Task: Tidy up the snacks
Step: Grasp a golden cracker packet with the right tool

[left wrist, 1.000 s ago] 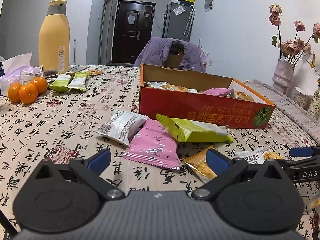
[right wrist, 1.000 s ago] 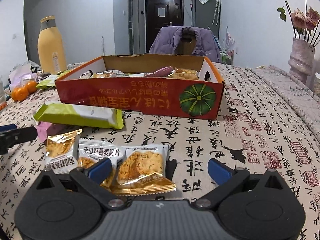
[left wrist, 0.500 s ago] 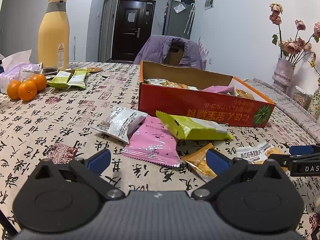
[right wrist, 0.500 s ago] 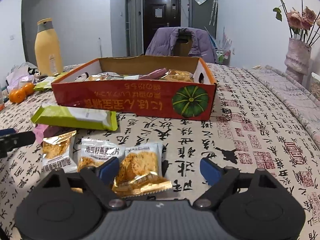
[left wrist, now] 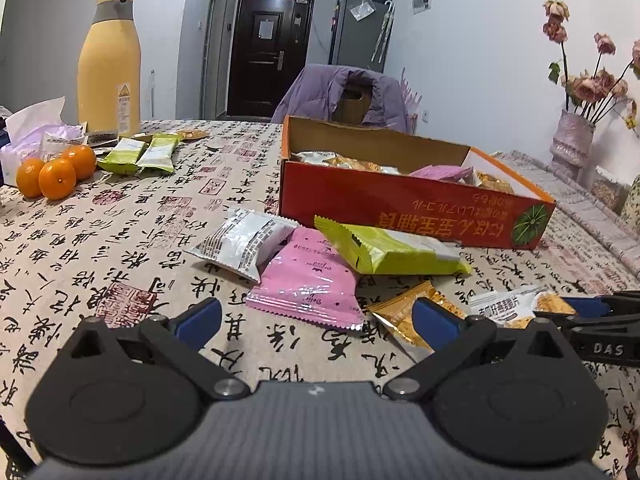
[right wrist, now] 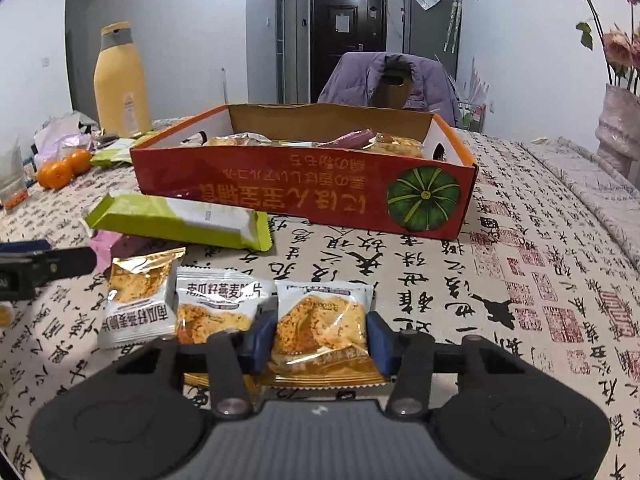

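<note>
My right gripper (right wrist: 320, 336) has just been closing around the oat crisp packet (right wrist: 322, 326), pads at its sides. It's light, crinkly, crushable, so I pinch gently. Left gripper (left wrist: 316, 318) gapes empty.

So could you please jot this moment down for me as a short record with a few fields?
surface: table with calligraphy-print cloth
container: red box, open, some snacks inside
right hand-held gripper: jaws have just been closing, pads against both sides of an oat-crisp packet
left hand-held gripper: open, nothing held
loose snacks: pink packet, green packet, silver packet
</note>
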A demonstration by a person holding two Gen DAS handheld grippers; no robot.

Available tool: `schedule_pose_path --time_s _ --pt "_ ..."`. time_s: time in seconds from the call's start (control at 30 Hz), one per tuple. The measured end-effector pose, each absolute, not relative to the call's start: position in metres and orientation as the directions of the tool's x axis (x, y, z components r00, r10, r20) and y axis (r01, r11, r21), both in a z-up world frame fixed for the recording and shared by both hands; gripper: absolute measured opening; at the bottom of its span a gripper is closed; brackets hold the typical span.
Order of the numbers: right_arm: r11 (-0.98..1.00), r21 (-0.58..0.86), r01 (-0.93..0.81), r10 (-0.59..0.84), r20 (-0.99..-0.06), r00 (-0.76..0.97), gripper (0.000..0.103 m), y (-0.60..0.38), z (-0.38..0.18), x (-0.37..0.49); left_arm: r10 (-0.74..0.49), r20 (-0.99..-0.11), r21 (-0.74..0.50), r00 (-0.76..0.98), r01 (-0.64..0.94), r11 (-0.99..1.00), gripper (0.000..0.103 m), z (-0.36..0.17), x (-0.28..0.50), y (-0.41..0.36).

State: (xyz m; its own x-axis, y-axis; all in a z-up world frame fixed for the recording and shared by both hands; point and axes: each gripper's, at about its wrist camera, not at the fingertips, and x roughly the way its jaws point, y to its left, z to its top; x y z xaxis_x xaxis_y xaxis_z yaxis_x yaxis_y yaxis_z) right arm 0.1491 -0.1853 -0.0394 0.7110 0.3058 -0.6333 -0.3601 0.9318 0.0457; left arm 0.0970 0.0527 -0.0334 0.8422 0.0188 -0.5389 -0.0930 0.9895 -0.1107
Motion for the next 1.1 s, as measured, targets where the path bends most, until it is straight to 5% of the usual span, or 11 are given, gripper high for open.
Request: schedule_pose_path --time_s 0.77,1.1 --pt "0.934 0.140 -0.330 0.352 -0.532 0.770 0.046 -0.234 -0.031 0.125 0.118 -0.688 -0.019 0.716 -0.181 0.983 0.102 -0.030 0.132 -0.030" --pt "0.922 0.164 -0.351 0.383 -0.518 0.765 0.046 -0.240 -0.033 0.117 0.140 -0.696 -0.017 0.704 -0.211 0.977 0.062 -0.033 0.125 -0.027"
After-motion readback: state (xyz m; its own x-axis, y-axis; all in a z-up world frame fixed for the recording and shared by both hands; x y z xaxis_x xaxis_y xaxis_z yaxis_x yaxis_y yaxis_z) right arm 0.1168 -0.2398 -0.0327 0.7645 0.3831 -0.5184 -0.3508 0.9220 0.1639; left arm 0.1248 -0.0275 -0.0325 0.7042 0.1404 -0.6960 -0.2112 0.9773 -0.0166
